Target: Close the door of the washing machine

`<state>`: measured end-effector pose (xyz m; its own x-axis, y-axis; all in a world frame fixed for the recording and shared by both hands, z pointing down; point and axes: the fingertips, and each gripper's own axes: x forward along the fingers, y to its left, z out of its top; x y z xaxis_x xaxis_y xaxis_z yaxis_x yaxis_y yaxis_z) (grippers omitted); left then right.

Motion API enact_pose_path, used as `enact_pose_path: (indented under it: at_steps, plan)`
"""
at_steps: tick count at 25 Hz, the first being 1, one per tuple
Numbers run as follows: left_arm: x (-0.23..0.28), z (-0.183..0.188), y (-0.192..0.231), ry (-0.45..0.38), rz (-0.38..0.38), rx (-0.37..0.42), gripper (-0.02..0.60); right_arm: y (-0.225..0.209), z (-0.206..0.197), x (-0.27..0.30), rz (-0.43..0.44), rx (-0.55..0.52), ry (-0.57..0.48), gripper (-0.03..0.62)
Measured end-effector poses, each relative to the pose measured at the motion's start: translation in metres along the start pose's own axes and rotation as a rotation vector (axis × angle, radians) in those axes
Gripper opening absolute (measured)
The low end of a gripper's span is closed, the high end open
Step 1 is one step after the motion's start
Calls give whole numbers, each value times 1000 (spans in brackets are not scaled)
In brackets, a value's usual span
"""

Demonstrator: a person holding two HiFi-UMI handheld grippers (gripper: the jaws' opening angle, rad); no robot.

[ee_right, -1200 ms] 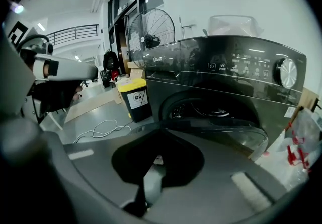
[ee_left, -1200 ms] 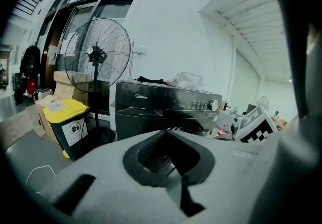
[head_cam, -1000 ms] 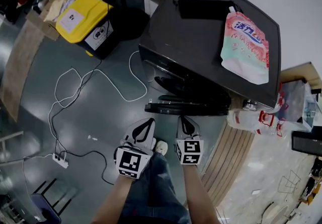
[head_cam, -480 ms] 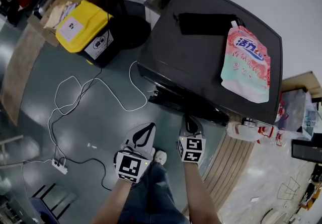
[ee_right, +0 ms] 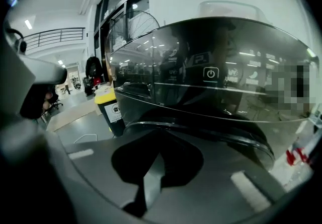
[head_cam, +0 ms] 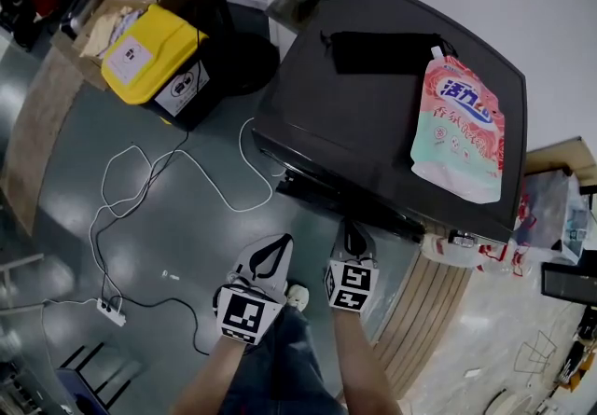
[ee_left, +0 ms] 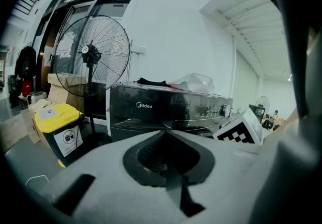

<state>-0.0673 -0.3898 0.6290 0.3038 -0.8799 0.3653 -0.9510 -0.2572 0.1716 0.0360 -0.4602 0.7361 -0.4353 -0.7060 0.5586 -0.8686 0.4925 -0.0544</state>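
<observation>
The dark washing machine (head_cam: 373,124) stands ahead of me. Its round door (head_cam: 347,205) lies close against the front; I cannot tell whether it is latched. My right gripper (head_cam: 349,228) is shut with nothing in it, its tip at the door's lower edge. In the right gripper view that gripper (ee_right: 153,135) meets the door's curved rim (ee_right: 221,135) under the control panel (ee_right: 210,73). My left gripper (head_cam: 283,241) is shut and empty, to the left of the door and clear of it. The left gripper view shows the left gripper (ee_left: 163,131) pointing at the machine's front (ee_left: 151,109).
A pink detergent pouch (head_cam: 457,124) and a black item (head_cam: 382,54) lie on the machine's top. A yellow-lidded bin (head_cam: 154,54) and a standing fan (ee_left: 90,57) are at the left. White cable (head_cam: 168,161) runs across the floor to a power strip (head_cam: 110,311). Plastic bags (head_cam: 550,217) sit at the right.
The door has swung from standing out to lying close against the machine's front. Both grippers moved forward toward the machine, the right one following the door.
</observation>
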Motion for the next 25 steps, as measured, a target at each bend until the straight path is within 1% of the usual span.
enact_pose_path:
  at_steps: [2,4,7,10,13,18,25]
  plan:
    - [2,1,0,-9,-4,5,5,-4,-3,0,-20,25,5,9]
    - [3,0,-1,-7,-7,6,5,-4,-5,1,-18,30,13,9]
    - [5,-3,-3,6,-13,-2,5,0,-5,4,10,-14,20,10]
    - [4,-3,-3,8,-12,-4,5,4,-4,6,32,-28,21,10]
    - [3,-2,-2,-4,-11,0,5,3,0,3,27,-14,7,11]
    - [-5,-4,-4,14,-4,-17,5,4,11,-4,28,4,-14,12]
    - [-14,12,-15,-12,-6,-5,5,3,35,-28,33,-1,-70,12]
